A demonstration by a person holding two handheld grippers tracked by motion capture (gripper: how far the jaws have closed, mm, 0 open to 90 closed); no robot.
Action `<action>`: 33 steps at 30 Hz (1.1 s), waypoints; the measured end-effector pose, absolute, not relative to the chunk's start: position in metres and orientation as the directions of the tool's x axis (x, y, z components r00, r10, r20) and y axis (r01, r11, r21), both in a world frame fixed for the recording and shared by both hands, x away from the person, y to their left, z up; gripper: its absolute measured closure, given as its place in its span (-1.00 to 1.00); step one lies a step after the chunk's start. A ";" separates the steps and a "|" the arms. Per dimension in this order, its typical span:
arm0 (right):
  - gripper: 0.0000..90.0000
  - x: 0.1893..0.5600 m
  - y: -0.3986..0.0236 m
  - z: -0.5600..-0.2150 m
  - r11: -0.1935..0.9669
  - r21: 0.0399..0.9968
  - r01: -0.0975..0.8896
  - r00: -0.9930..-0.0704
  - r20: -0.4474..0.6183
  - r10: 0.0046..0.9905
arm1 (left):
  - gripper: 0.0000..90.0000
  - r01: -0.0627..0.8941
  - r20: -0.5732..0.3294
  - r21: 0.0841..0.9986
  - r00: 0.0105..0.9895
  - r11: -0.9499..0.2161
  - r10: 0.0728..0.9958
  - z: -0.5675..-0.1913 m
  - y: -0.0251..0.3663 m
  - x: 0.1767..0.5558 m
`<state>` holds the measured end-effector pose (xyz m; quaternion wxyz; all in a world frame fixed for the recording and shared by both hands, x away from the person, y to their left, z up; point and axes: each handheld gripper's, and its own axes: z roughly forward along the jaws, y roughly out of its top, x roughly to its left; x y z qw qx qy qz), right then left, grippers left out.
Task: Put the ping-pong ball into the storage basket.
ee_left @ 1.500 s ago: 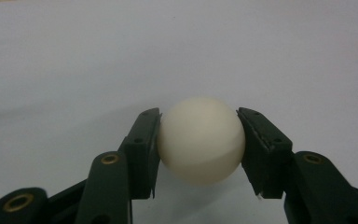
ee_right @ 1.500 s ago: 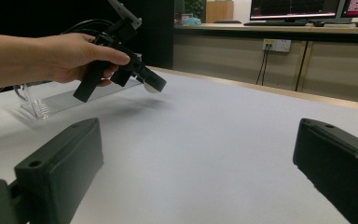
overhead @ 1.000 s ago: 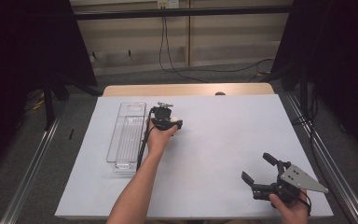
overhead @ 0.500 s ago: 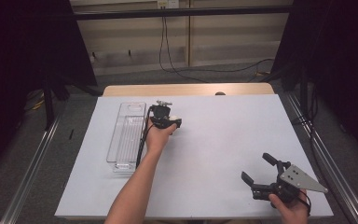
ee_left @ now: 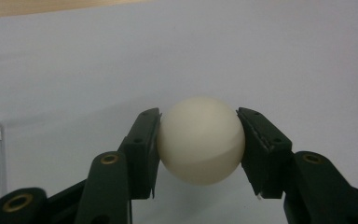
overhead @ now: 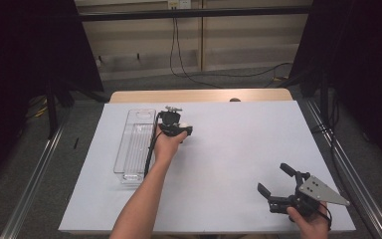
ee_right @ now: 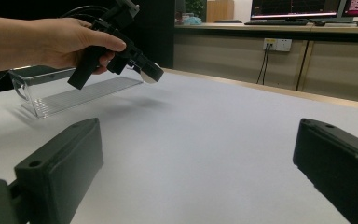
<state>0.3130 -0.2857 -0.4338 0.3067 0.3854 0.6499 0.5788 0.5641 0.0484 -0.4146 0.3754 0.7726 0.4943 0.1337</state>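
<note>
Nothing has moved: your left gripper (ee_left: 199,147) stays clamped on the round cream-white plastic ball (ee_left: 200,140), your right gripper (overhead: 277,185) gapes apart.

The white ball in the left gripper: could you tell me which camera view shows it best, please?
The left gripper view: the white ball sits large and sharp, pressed between the left gripper's two black jaws. In the high view it is a small pale spot at the gripper's tip. In the right gripper view it is a distant glimpse, mostly covered by the jaws.

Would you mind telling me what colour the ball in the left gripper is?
The ball is plain cream-white, clearest in the left gripper view.
</note>
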 end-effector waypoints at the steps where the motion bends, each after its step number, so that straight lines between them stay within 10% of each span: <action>1: -0.98 0.313 -0.286 -0.434 0.033 0.989 0.145 -0.515 0.047 0.856 | 0.14 0.664 -0.163 0.710 0.479 -0.234 0.863 -0.414 0.049 0.564; 33: -0.98 0.313 -0.285 -0.434 0.036 0.989 0.145 -0.519 0.045 0.854 | 0.14 0.669 -0.157 0.699 0.490 -0.254 0.857 -0.397 0.052 0.564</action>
